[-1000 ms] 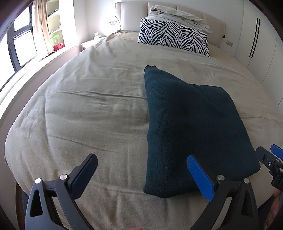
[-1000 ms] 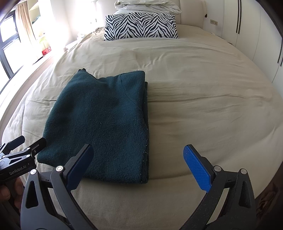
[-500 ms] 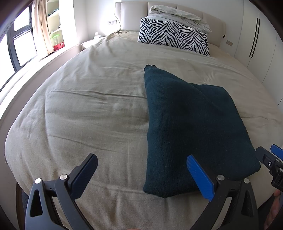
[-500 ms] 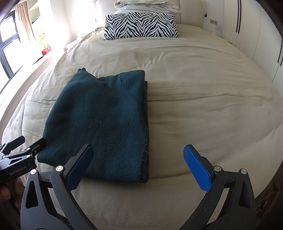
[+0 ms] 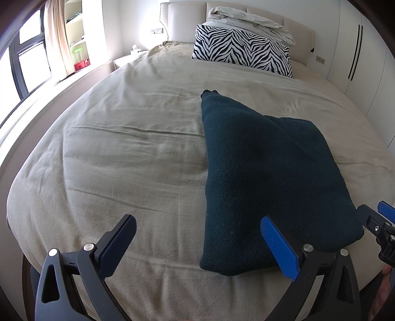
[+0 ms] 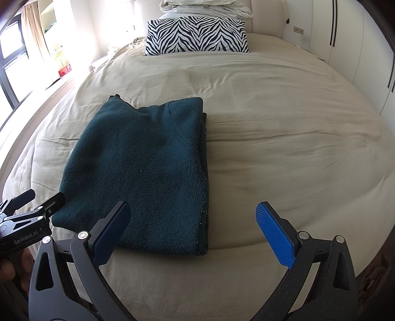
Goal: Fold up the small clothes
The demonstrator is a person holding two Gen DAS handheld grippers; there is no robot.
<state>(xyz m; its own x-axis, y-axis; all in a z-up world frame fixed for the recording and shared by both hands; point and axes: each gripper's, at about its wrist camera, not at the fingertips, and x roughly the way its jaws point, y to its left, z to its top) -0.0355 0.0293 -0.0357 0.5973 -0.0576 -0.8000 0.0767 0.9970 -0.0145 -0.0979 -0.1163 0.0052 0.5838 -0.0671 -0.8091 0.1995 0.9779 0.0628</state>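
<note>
1. A dark teal fleece garment (image 6: 145, 172) lies folded flat on the beige bedspread (image 6: 284, 128), near the foot edge of the bed.
2. In the right wrist view it fills the area from the centre out toward 9 o'clock; its straight stacked edge runs down the middle of the frame.
3. In the left wrist view the same garment (image 5: 259, 172) sits toward 3 o'clock, with a narrow cuff-like corner pointing to 12 o'clock.
4. The left gripper (image 5: 205, 247) hangs above the near edge of the bed with its jaws spread wide, holding nothing. Its blue right-side pad (image 5: 279, 249) overlaps the garment's near left corner in the picture; whether it touches cannot be told.
5. The right gripper (image 6: 197, 229) is likewise spread wide and empty, its dark left finger (image 6: 111, 229) in front of the garment's near edge, the blue one over bare bedspread.
6. Each gripper shows at the other view's edge, at about 8 o'clock in the right view and 4 o'clock in the left.
7. A zebra-print pillow (image 6: 197, 34) rests at the head of the bed at 12 o'clock, with pale folded bedding (image 6: 205, 6) stacked on it.
</note>
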